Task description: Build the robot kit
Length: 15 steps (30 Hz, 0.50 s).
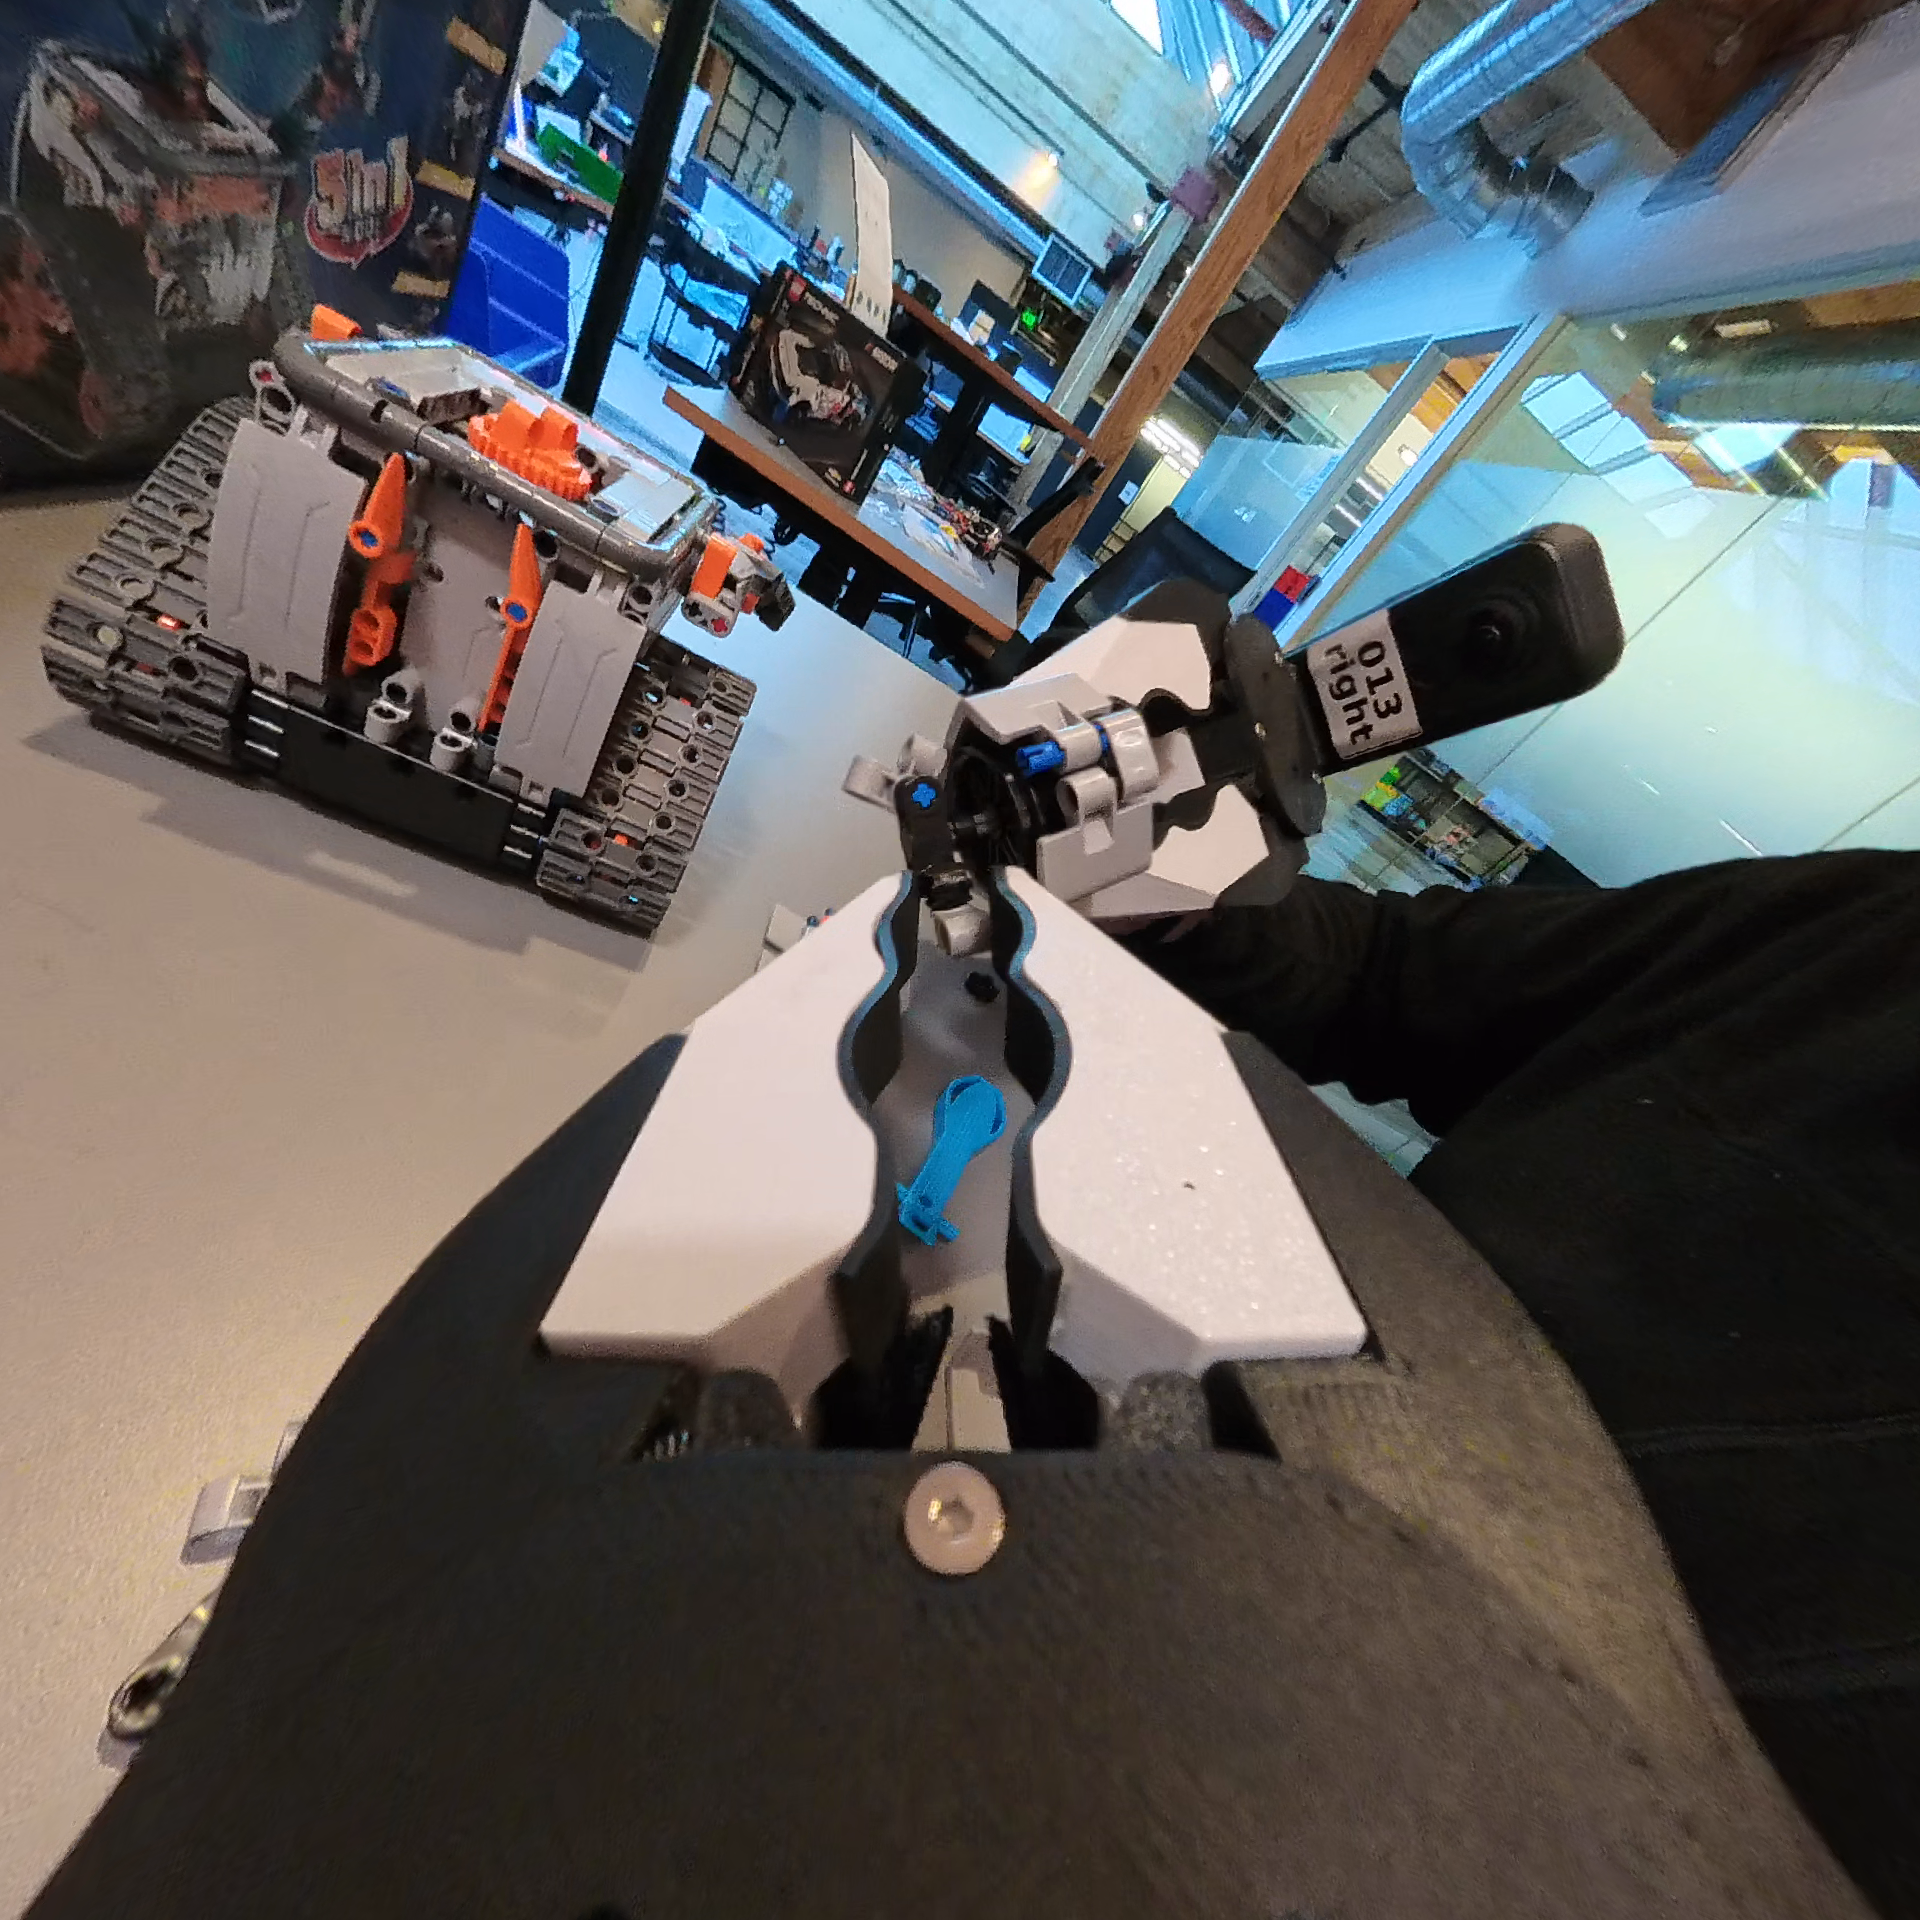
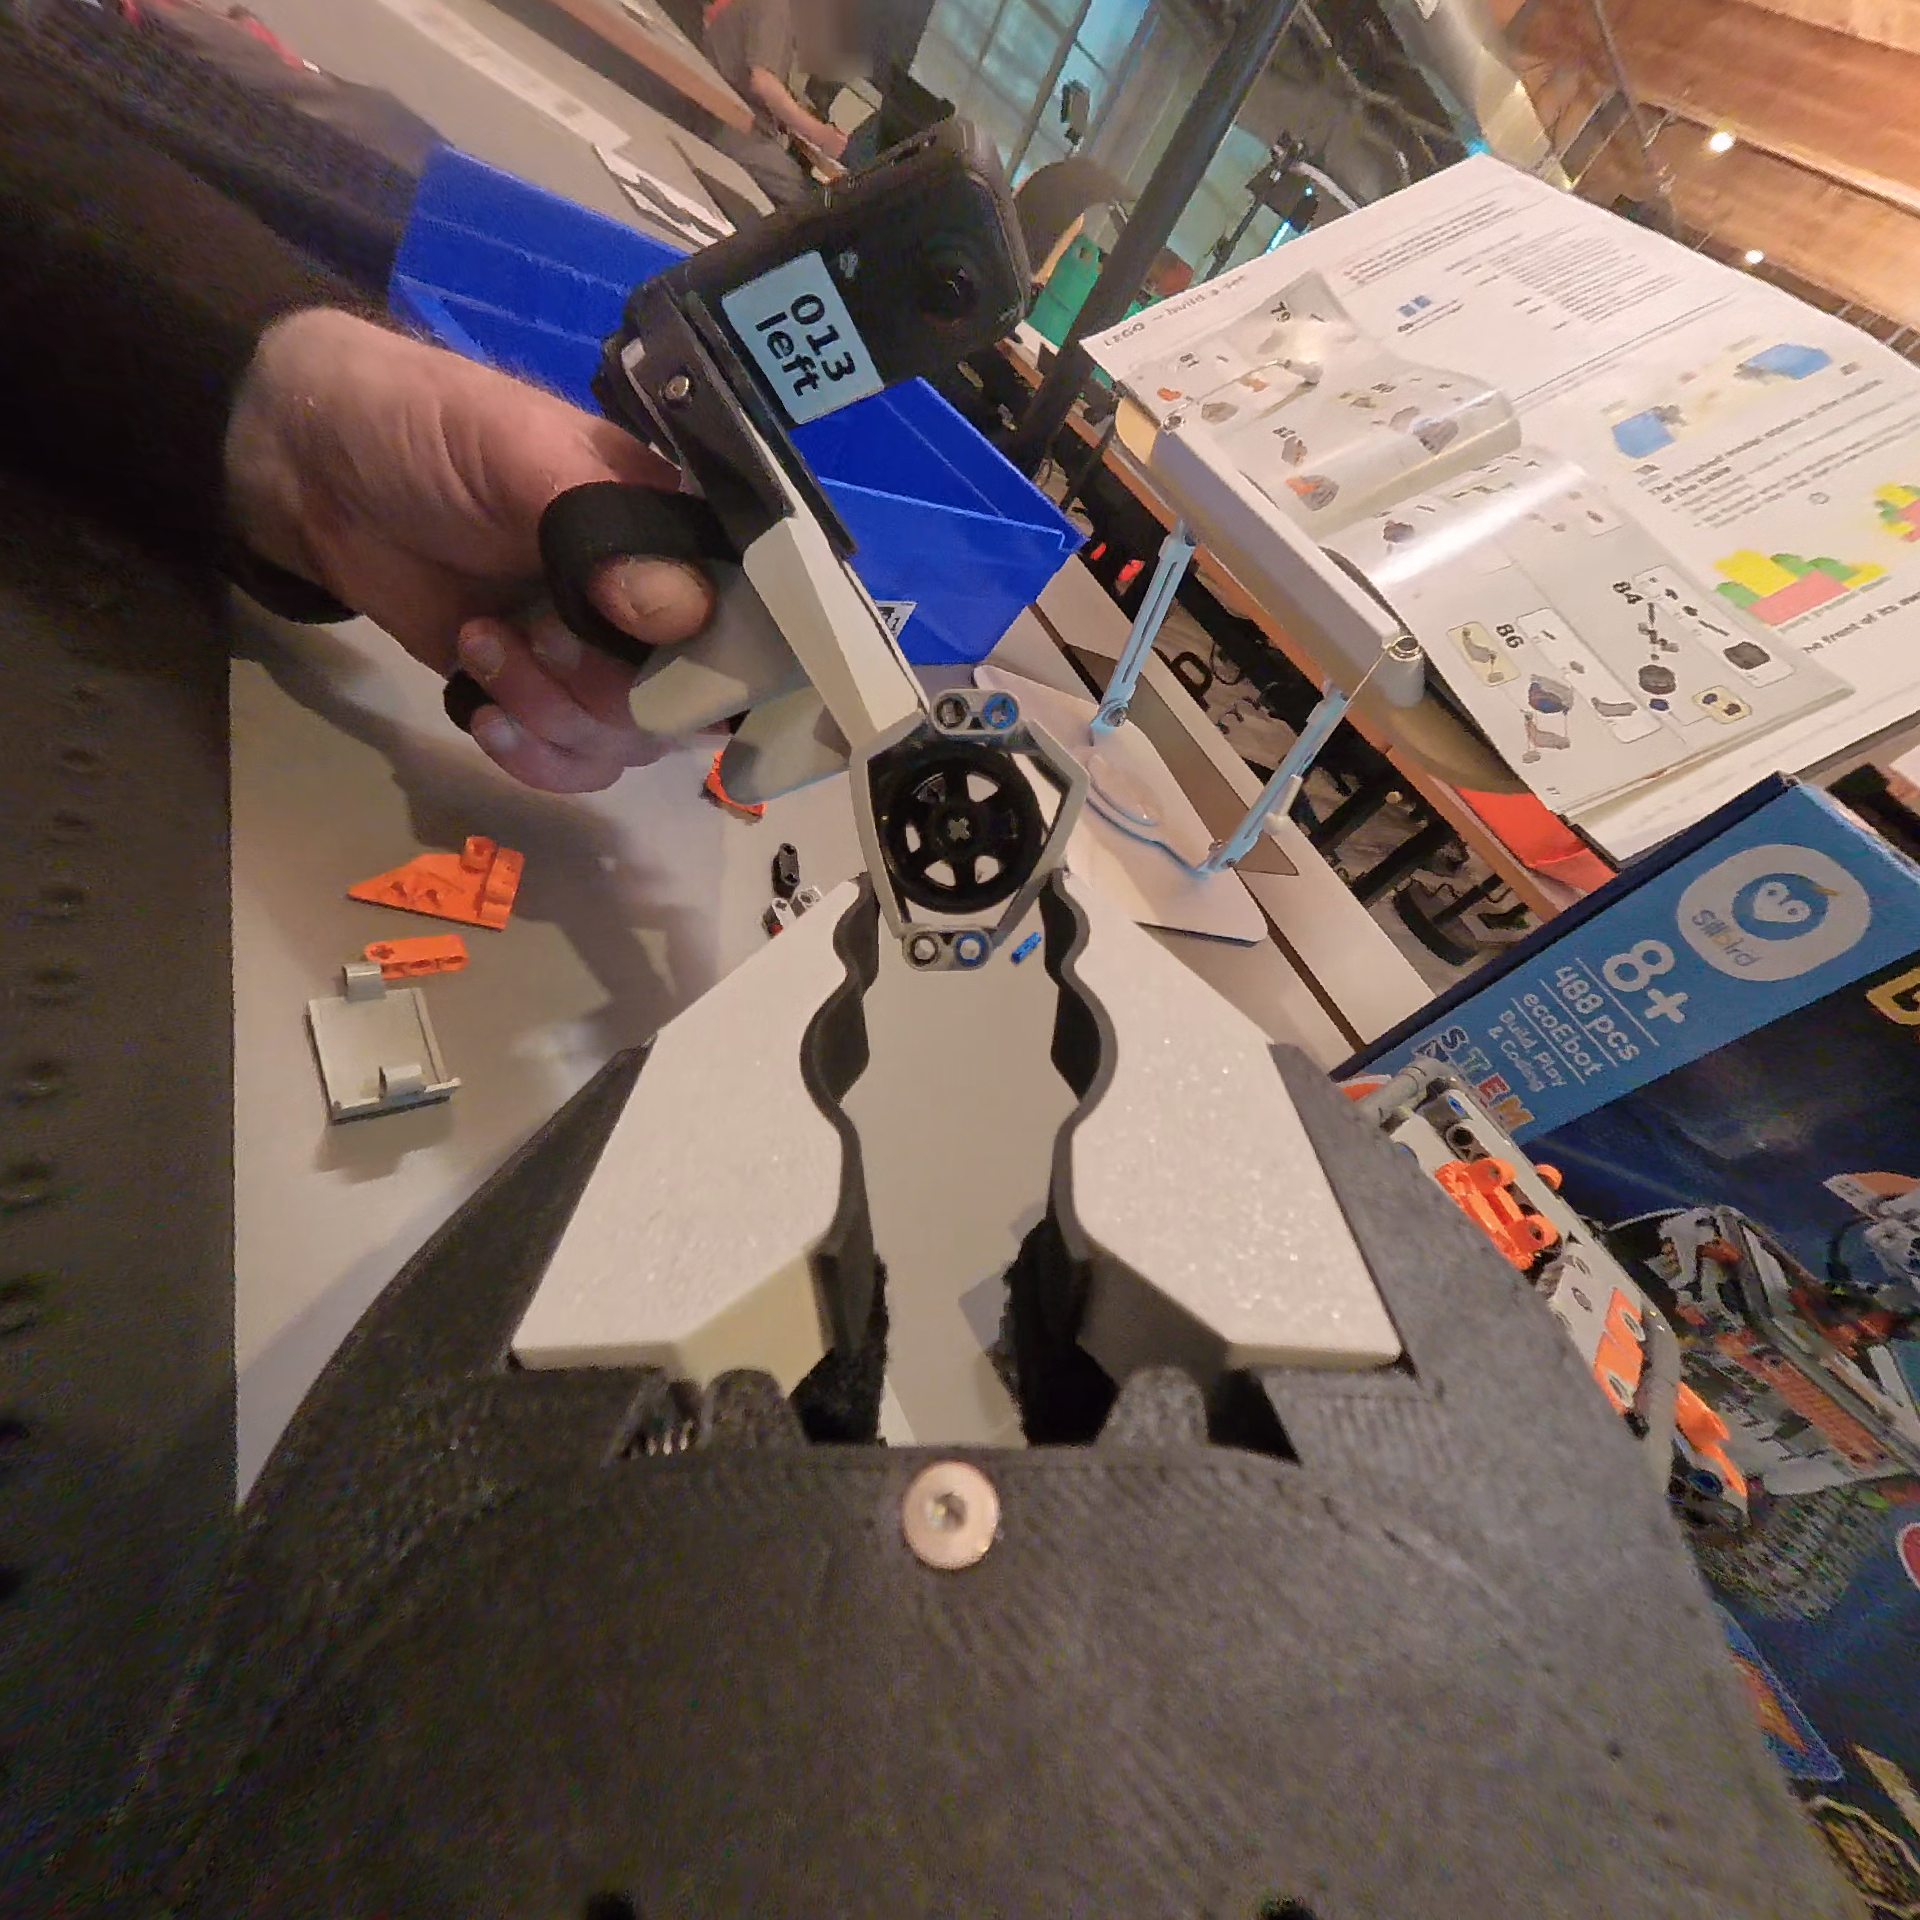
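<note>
Grey plastic frame with a black spoked wheel inside it, the wheel assembly [image 2: 954, 831] is held in the air above the table [image 1: 208, 1039], between my two grippers. My right gripper [image 2: 961, 940] has its fingers pressed against the lower corners of the frame, by a grey and blue pin joint. My left gripper [image 1: 951, 909] is clamped narrowly on a small black and grey link at the other end of the same assembly; the person's hand [image 2: 416, 499] holds that tool from the left. A loose blue key-shaped piece [image 1: 951, 1164] lies on the table, seen through the gap between the left fingers. A tracked grey and orange model [image 1: 395, 613] stands well apart. Loose orange pieces [image 2: 442, 883] and a grey panel [image 2: 379, 1049] lie near, with a blue bin [image 2: 914, 499], an open instruction booklet [image 2: 1507, 468] and a blue box [image 2: 1714, 987] behind.
</note>
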Available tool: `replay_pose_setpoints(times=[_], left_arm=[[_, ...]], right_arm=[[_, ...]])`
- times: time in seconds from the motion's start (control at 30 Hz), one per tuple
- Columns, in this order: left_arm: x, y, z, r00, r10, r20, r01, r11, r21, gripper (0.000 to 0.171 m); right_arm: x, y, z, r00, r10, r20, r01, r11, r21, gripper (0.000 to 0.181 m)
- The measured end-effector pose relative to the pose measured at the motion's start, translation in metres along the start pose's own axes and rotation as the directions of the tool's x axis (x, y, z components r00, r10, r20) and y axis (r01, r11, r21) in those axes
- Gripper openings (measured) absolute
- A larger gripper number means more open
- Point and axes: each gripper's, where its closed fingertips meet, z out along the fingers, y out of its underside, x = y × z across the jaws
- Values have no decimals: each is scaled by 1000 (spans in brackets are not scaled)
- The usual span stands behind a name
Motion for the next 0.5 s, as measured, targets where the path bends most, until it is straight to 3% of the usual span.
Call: replay_pose_setpoints(times=[0.37, 0.5], left_arm=[[13, -12, 5, 997, -2, -83, 5, 999, 36, 10], [16, -17, 8, 997, 67, -31, -66, 997, 28, 10]], right_arm=[[6, -14, -9, 1000, 3, -20, -1, 997, 79, 28], [10, -16, -14, 1000, 0, -16, 2, 995, 101, 27]])
